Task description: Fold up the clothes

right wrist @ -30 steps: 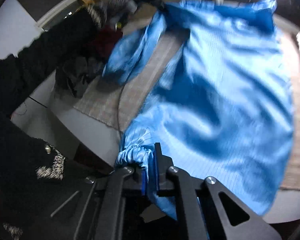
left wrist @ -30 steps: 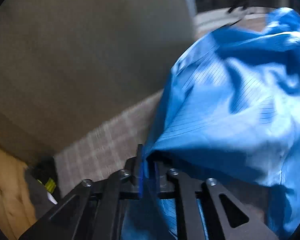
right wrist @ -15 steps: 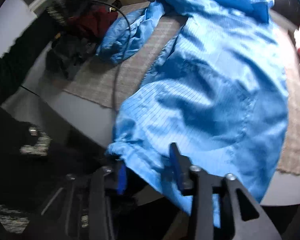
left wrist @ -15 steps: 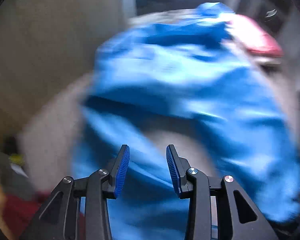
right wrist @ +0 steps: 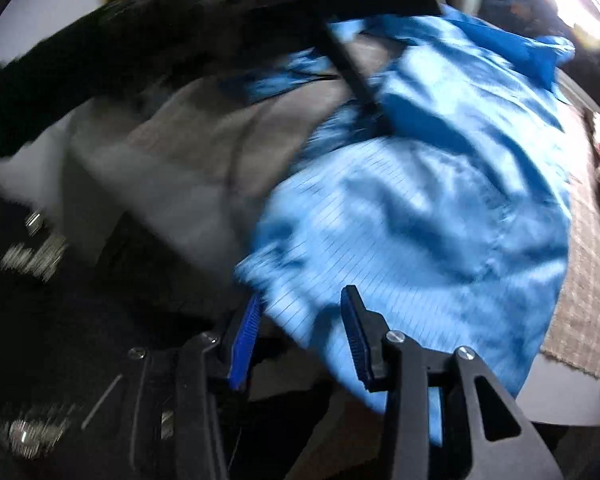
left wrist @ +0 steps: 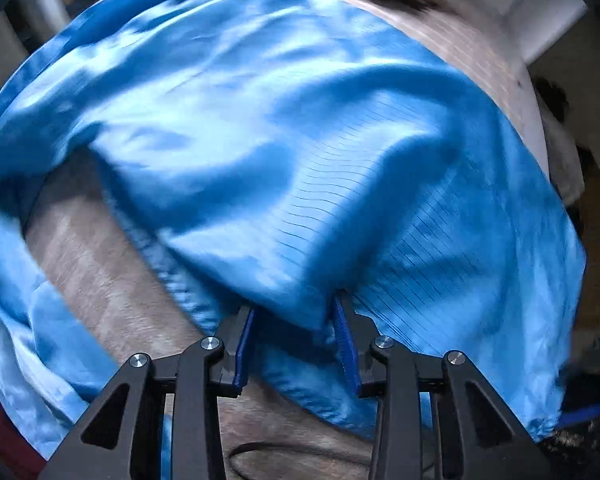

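So the big thing here is the blue garment (left wrist: 284,128), a thin pinstriped top spread over most of the grey checked cloth (right wrist: 588,280) that covers the table. It's lying opened out and rumpled, not in any neat folded stack that I can see, so by my read the folding itself is mostly still ahead for this piece. One sleeve (left wrist: 24,300) trails off toward my left side, and the hem hangs a bit over the near table edge.

My left gripper (left wrist: 296,344) has its fingers spread apart, right at a ridge of fabric near the hem but not pinching it. The right gripper (right wrist: 304,336) is also spread wide, hovering over the hem corner, nothing clamped. Both views are blurry, so fine creases are a guess.
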### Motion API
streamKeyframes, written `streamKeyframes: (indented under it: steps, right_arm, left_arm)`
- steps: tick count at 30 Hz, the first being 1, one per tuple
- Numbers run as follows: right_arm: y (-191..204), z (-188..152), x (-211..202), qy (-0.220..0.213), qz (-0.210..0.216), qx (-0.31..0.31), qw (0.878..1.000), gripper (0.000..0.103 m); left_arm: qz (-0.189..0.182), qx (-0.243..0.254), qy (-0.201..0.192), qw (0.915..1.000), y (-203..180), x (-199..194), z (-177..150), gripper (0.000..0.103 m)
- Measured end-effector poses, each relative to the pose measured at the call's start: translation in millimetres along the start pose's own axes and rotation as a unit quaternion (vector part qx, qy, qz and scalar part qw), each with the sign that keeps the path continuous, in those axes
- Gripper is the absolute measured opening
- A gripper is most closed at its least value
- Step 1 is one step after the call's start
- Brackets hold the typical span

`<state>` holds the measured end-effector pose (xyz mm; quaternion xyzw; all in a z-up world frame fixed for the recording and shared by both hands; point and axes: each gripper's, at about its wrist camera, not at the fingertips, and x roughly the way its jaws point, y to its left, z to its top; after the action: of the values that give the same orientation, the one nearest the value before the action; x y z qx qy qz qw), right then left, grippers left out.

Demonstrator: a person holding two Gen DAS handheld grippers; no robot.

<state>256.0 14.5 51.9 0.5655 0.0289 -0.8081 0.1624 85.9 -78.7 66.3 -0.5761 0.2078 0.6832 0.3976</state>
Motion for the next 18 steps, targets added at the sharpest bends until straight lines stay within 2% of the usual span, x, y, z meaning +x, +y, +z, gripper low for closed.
streamKeyframes:
  steps: [5, 9, 12, 14, 18]
  right_arm:
    - [-60, -26, -14, -0.01, -0.007, 0.076, 0.997, 0.04]
    - [-109, -48, -25, -0.017, -0.012, 0.137, 0.99, 0.04]
    - [-145, -64, -34, -0.023, -0.016, 0.182, 0.983, 0.04]
    - [-156, -70, -27, -0.019, 0.002, 0.191, 0.981, 0.04]
    - [-177, -82, -11, -0.01, 0.044, 0.203, 0.978, 0.04]
  left_arm:
    - [-0.034, -0.067, -0.043, 0.9963, 6, -37, -18, 0.034]
    - [-0.07, -0.123, -0.065, 0.9878, -15, -55, -73, 0.039]
    - [-0.096, -0.184, -0.068, 0.9758, -39, -46, -114, 0.041]
    - [-0.101, -0.224, -0.069, 0.9669, -51, -35, -135, 0.041]
    - [-0.12, -0.313, -0.077, 0.9392, -61, -17, -162, 0.041]
